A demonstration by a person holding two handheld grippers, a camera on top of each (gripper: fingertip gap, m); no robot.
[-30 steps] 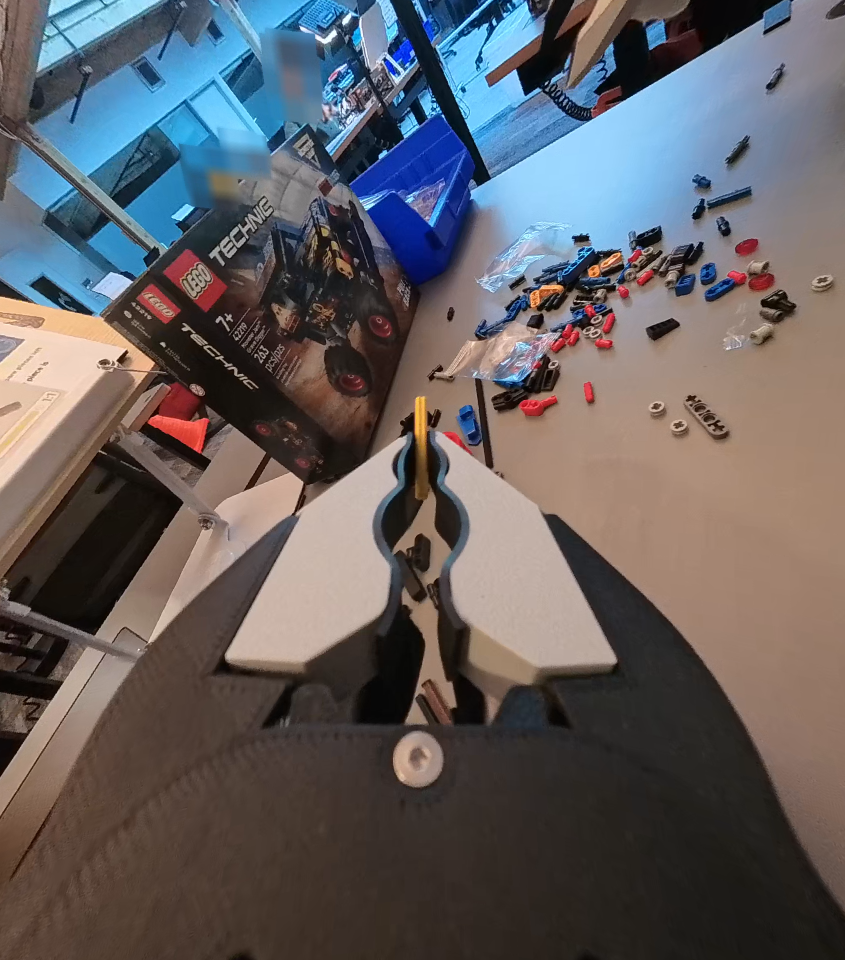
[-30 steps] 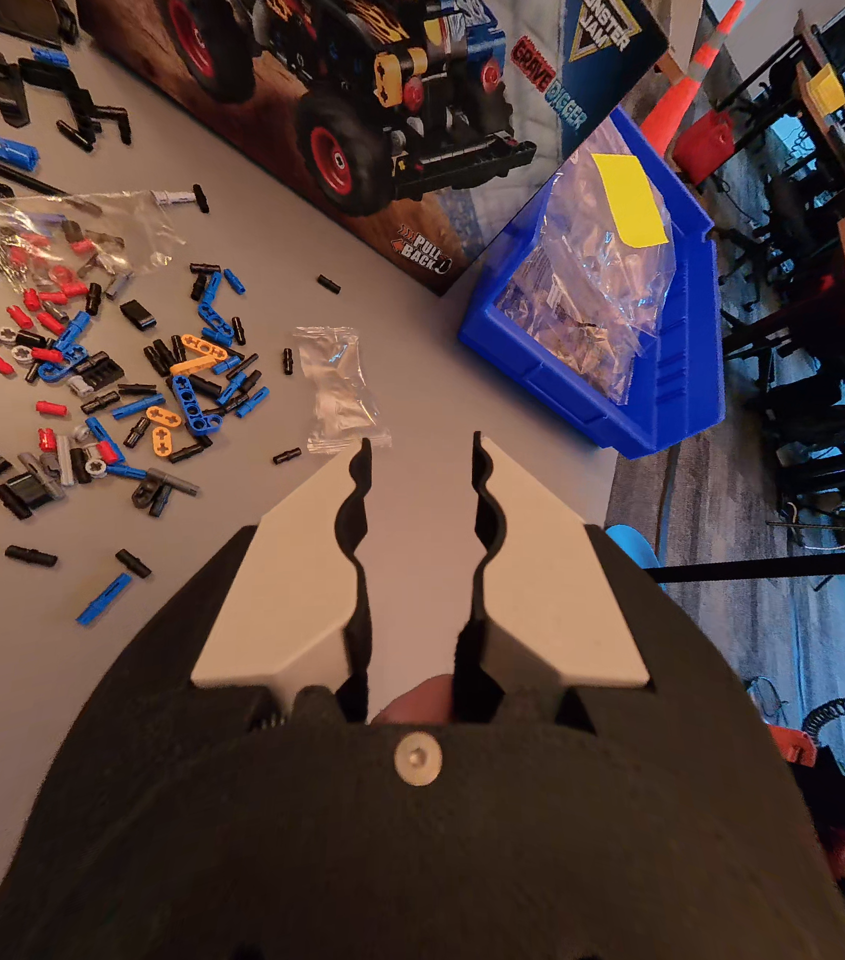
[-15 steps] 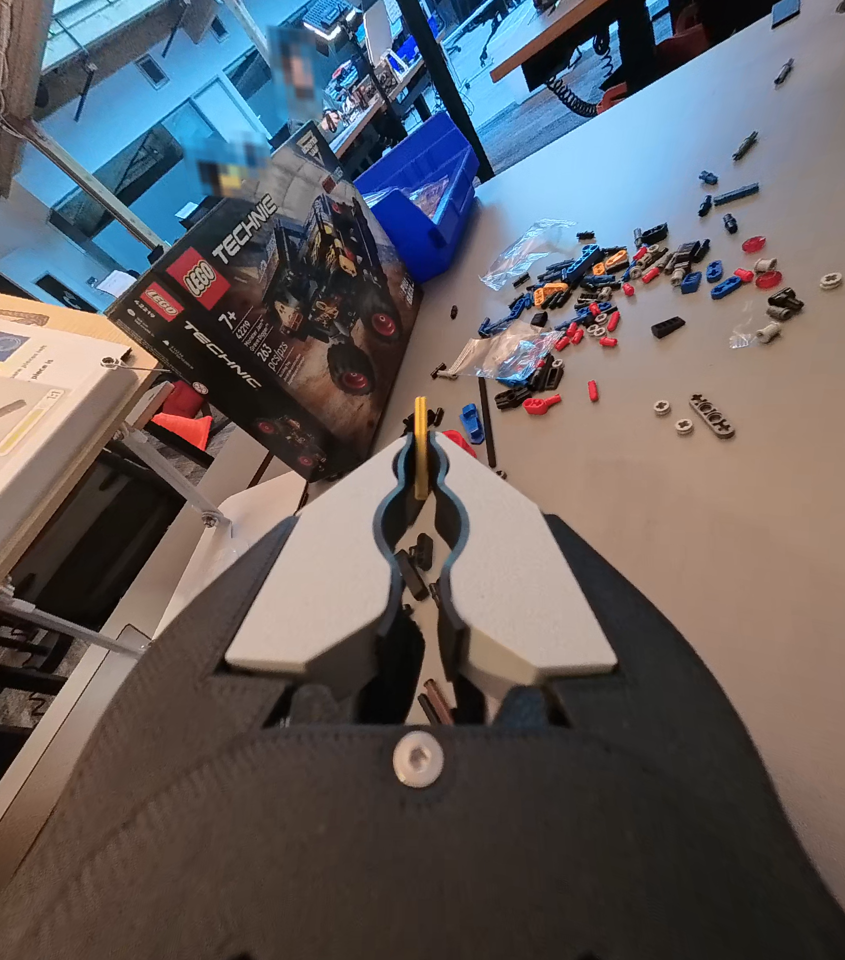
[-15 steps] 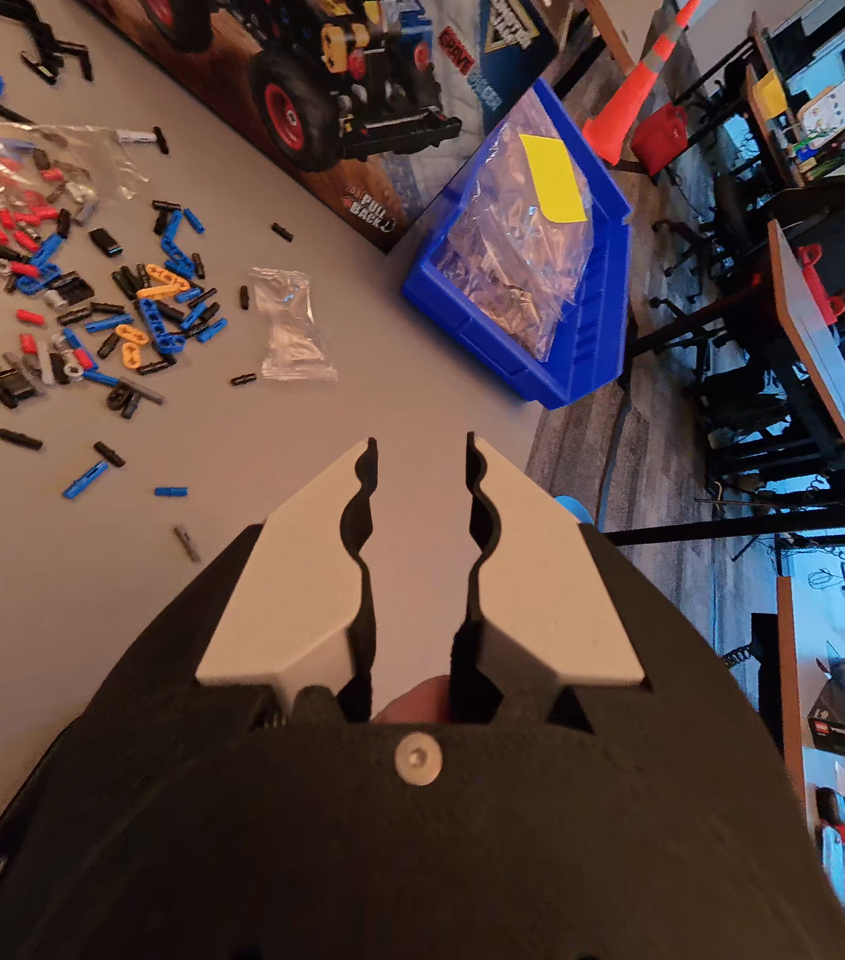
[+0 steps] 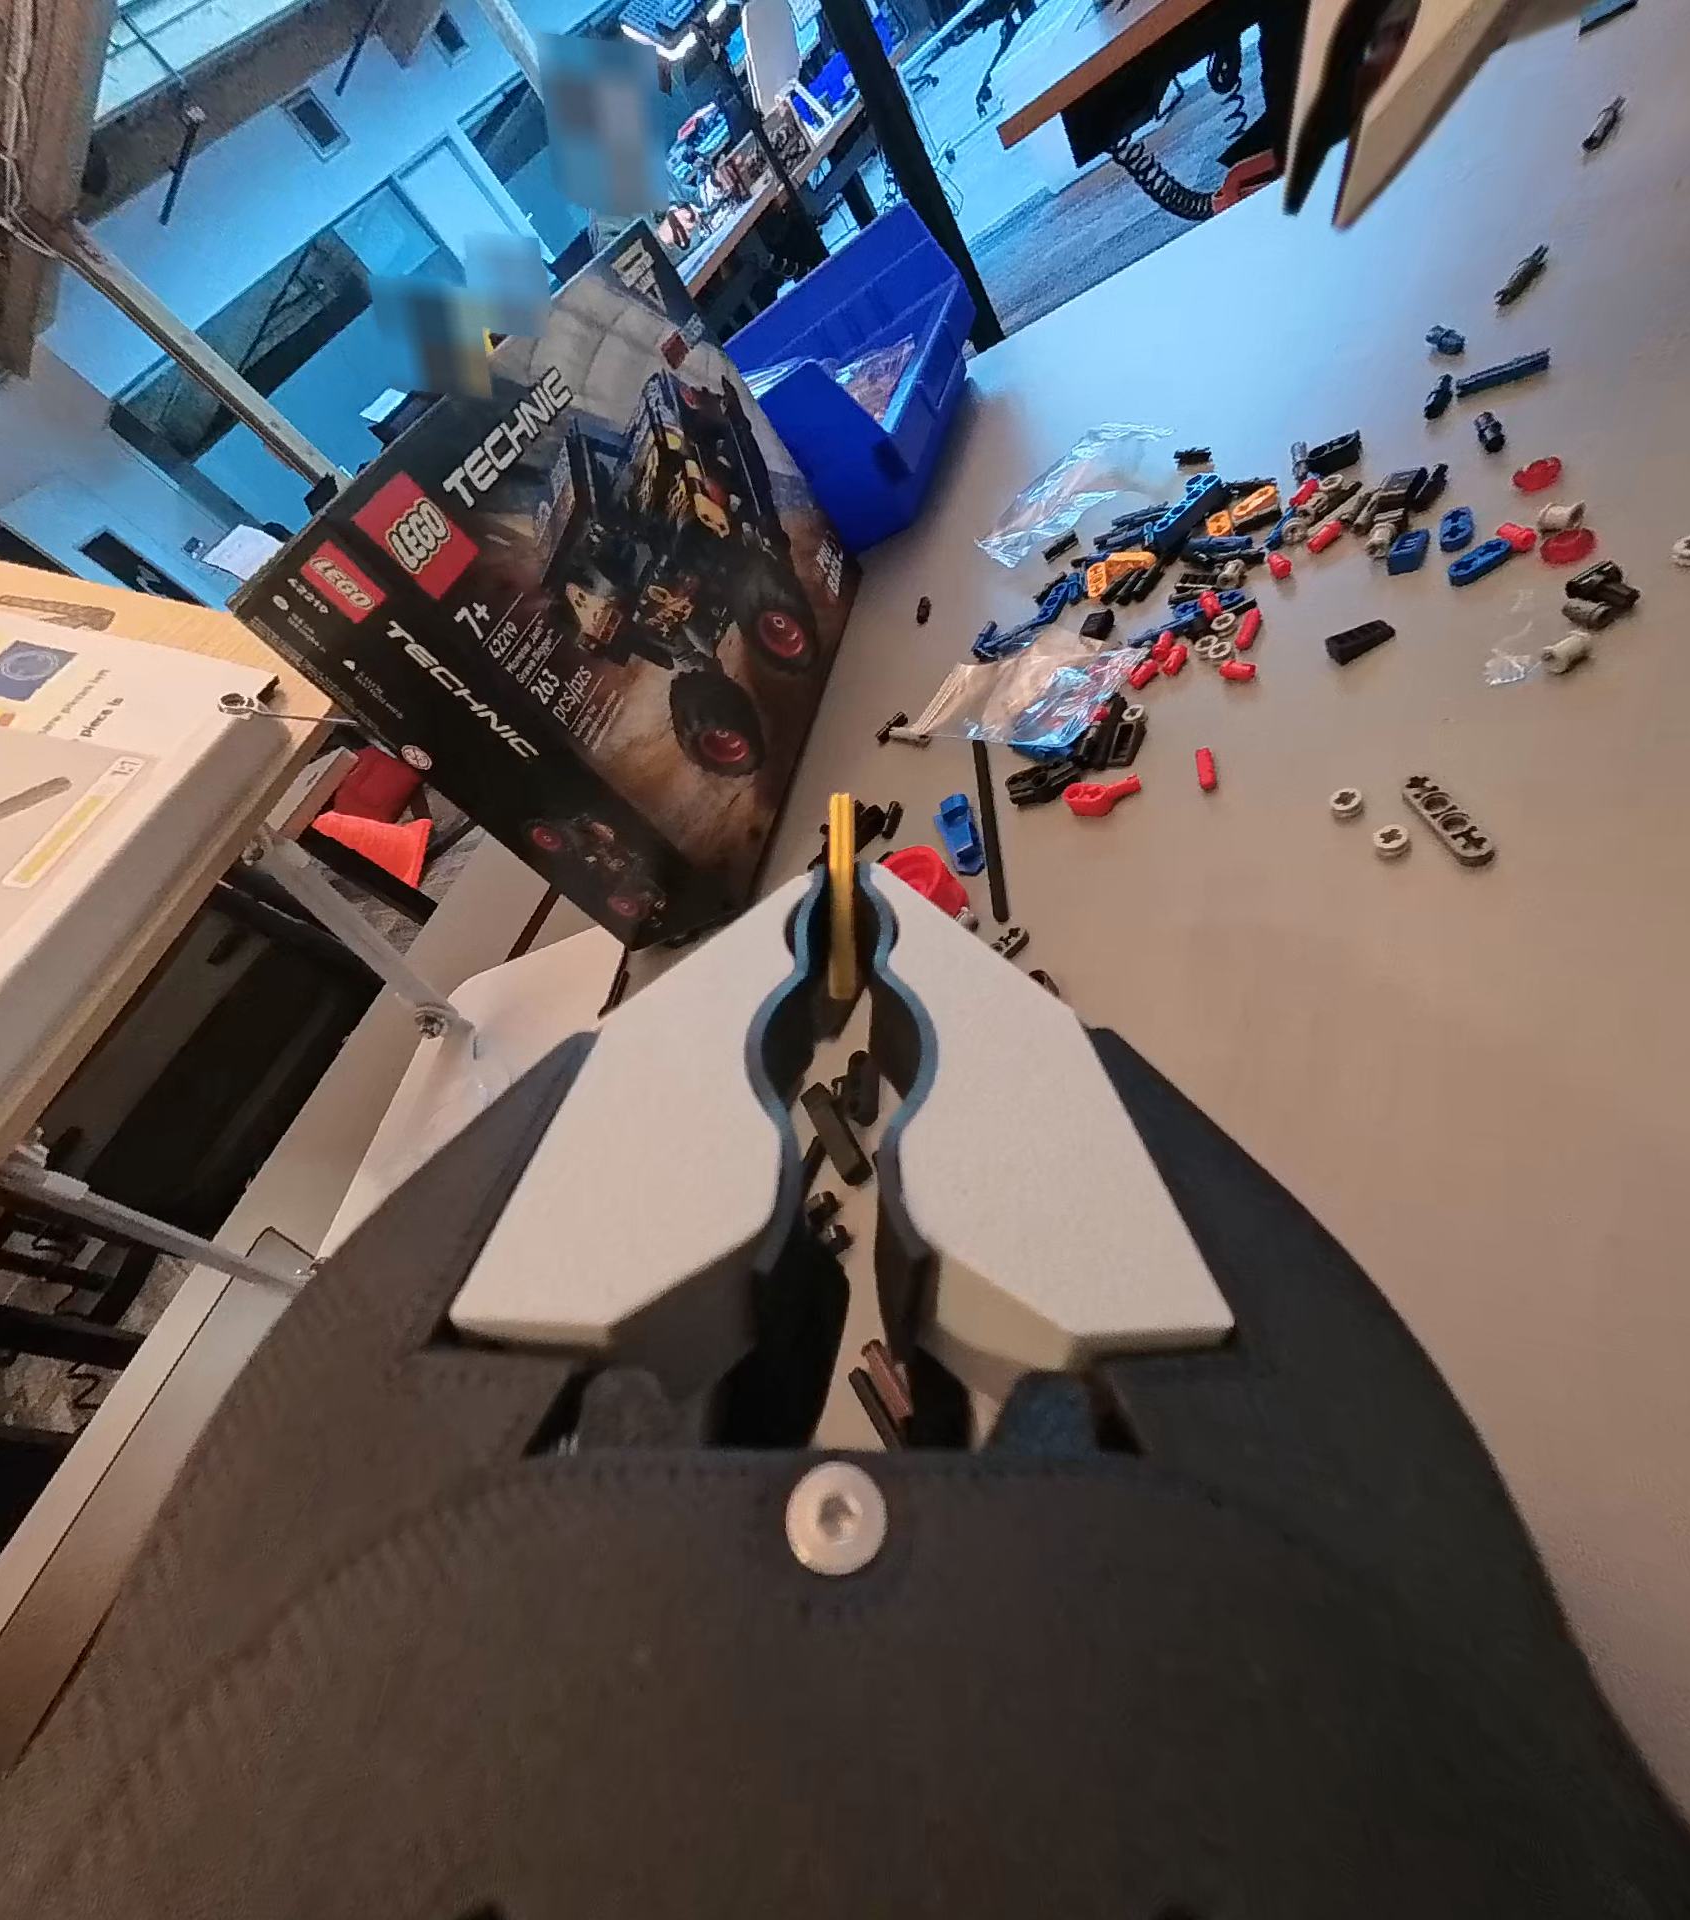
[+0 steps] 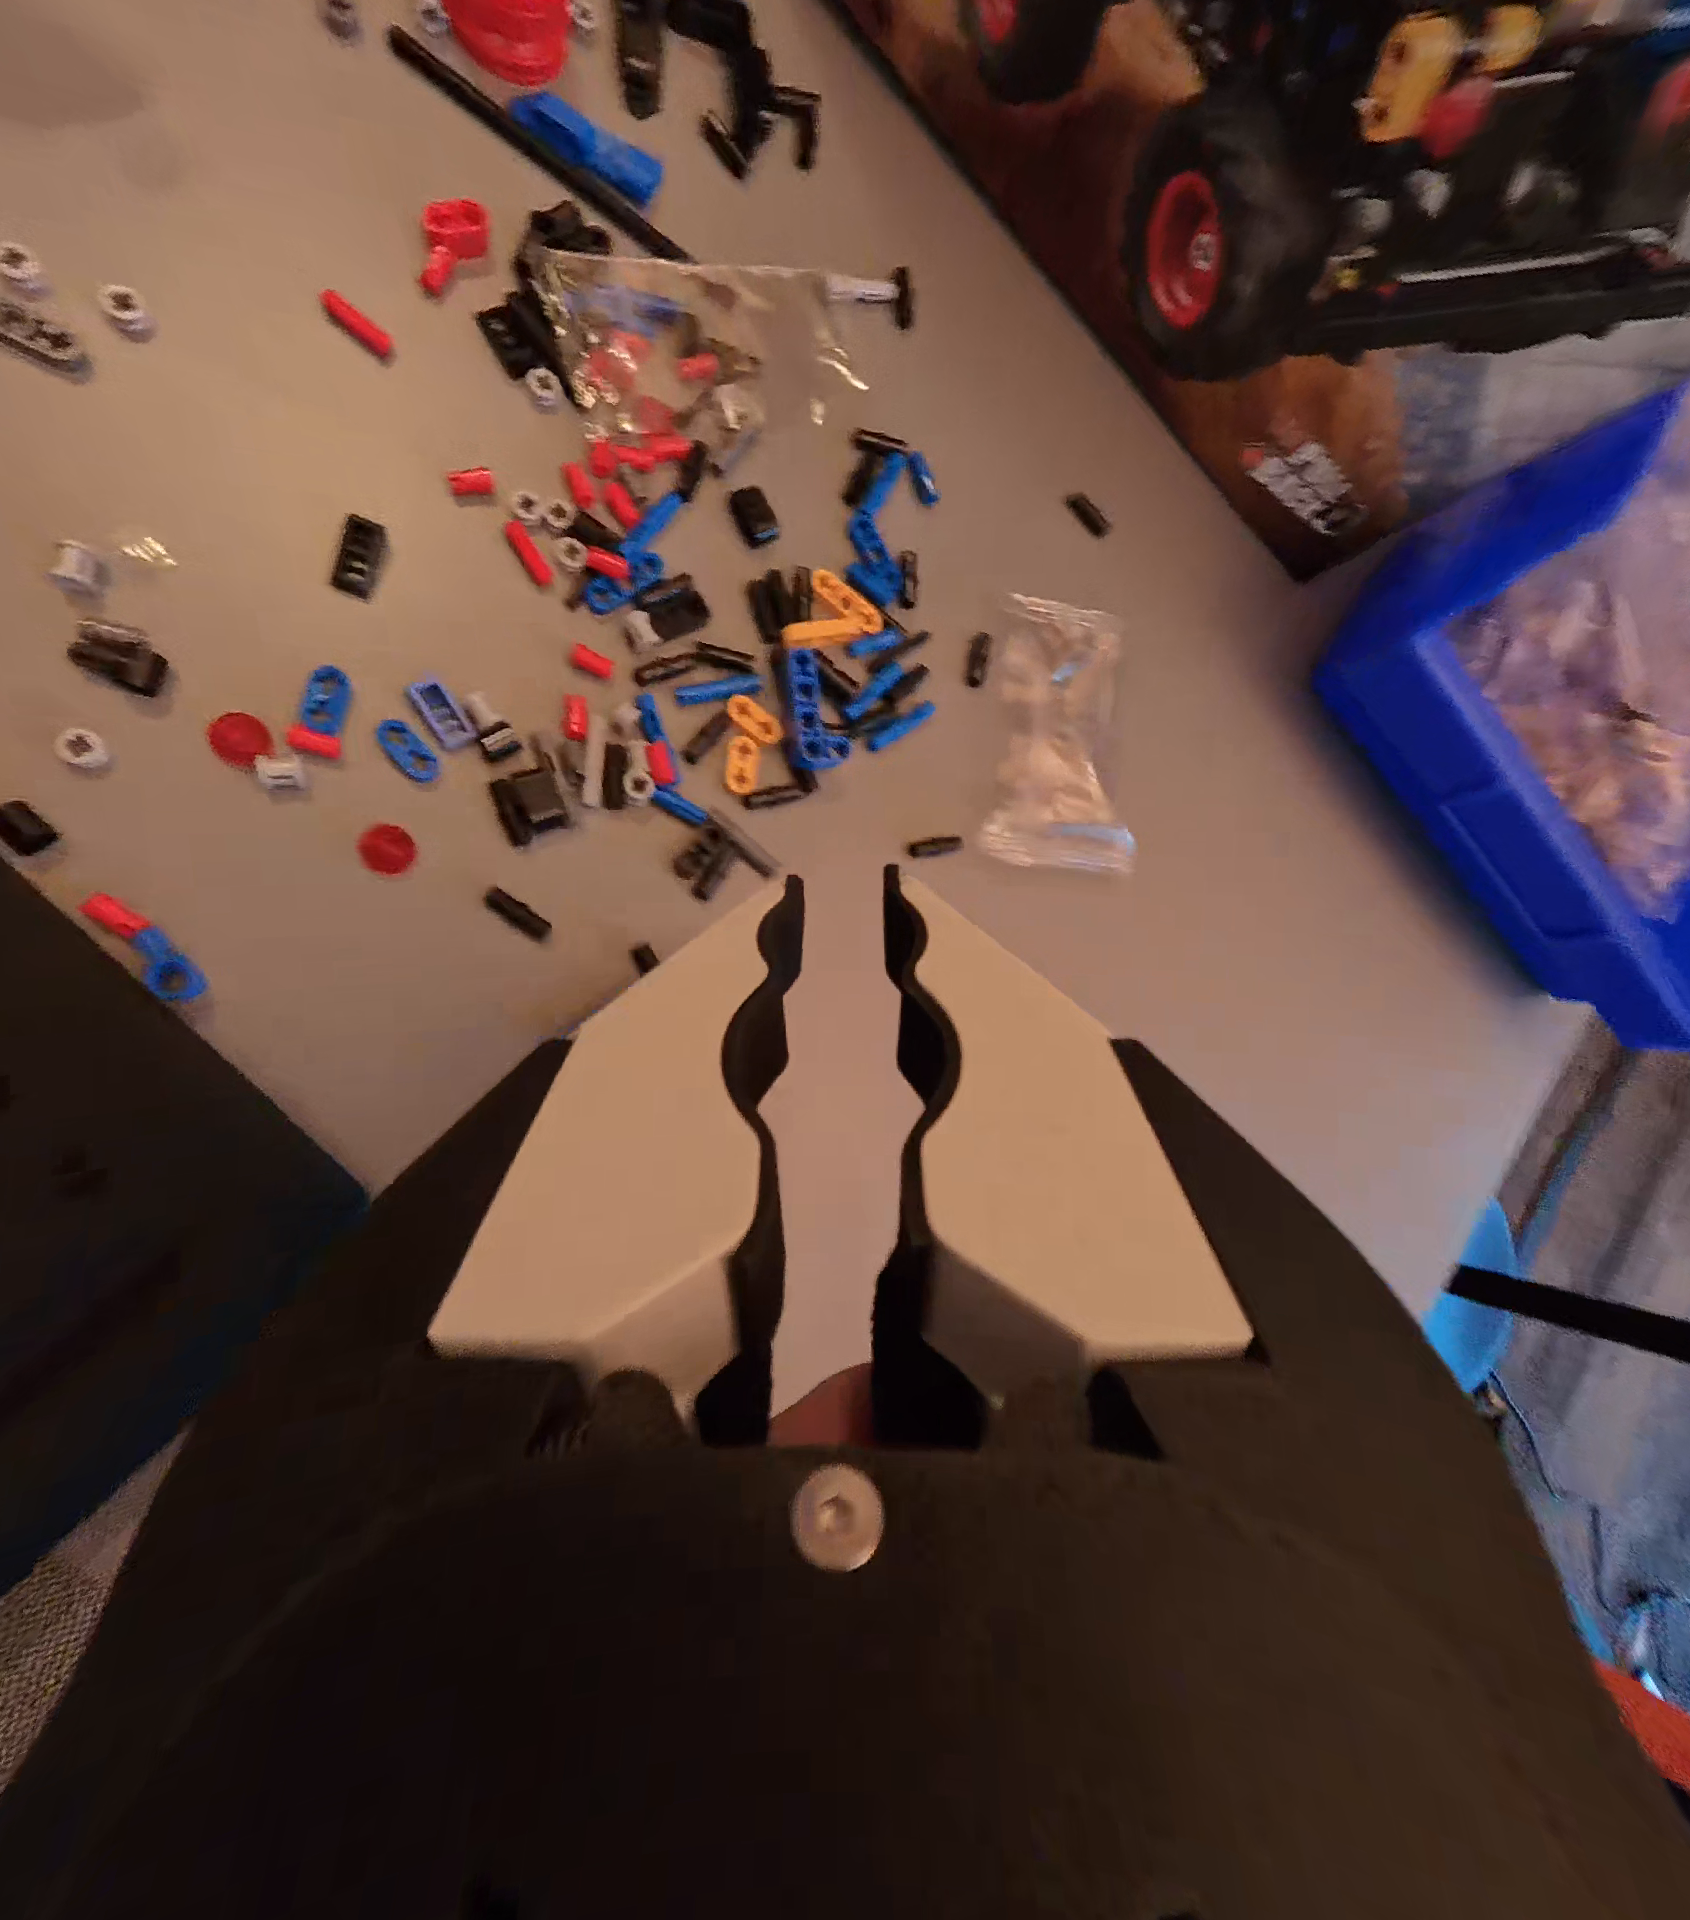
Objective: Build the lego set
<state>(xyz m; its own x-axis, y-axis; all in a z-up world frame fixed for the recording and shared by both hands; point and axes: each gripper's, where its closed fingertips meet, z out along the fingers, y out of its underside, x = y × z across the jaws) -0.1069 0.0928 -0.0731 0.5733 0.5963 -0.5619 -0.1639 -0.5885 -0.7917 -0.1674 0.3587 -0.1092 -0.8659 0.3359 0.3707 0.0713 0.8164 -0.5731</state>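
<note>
left fingers [image 5: 779, 914] pinch yellow piece [image 5: 840, 894], seemingly edge-on, pointing forward.

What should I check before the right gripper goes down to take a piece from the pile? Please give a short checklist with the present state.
1. Left gripper shut on the yellow piece: ok.
2. Right gripper open and empty: ok.
3. Loose pieces on the table lie ahead of the right gripper: ok.
4. Which piece to take: cannot tell; many lie crowded and touching.
5. Right wrist view sharp enough to aim: not ok, it is blurred.
6. Clear plastic bag apart from the pile's edge: ok.
</note>
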